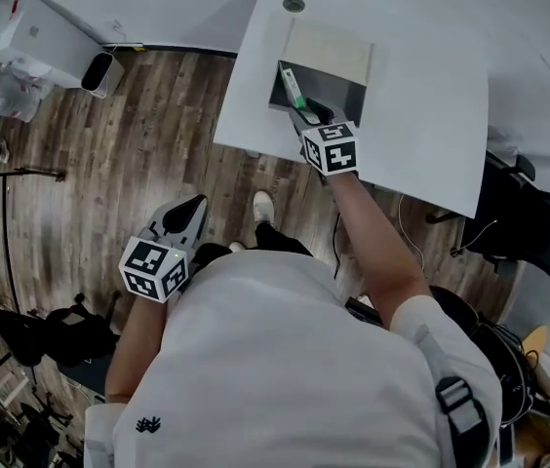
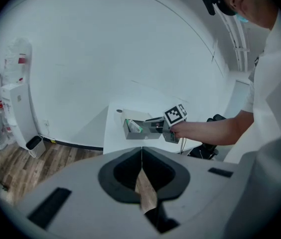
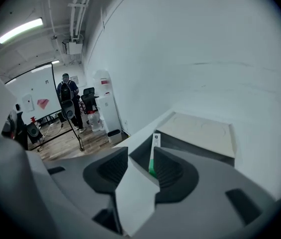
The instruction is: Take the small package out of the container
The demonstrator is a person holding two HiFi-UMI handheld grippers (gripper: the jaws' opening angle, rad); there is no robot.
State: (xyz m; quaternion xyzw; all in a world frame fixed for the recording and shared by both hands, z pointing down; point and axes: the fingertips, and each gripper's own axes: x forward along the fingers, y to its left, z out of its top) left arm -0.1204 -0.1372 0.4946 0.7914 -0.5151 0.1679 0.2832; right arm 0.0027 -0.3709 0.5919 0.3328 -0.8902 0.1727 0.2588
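Note:
A grey open container (image 1: pixel 348 94) stands on the white table (image 1: pixel 431 115), with a beige lid (image 1: pixel 329 49) lying behind it. A small green and white package (image 1: pixel 293 86) leans against the container's left wall. My right gripper (image 1: pixel 306 115) reaches over the container's near edge. In the right gripper view its jaws (image 3: pixel 141 158) stand apart, and the package (image 3: pixel 154 153) stands upright just beyond the gap, with no pad pressing on it. My left gripper (image 1: pixel 197 203) hangs low over the floor, away from the table, its jaws (image 2: pixel 141 156) closed on nothing.
A round grommet (image 1: pixel 294 5) sits in the table behind the lid. A black office chair (image 1: pixel 538 222) stands right of the table. A small bin (image 1: pixel 102 74) stands by the wall on the wooden floor. A person (image 3: pixel 67 96) stands far off in the room.

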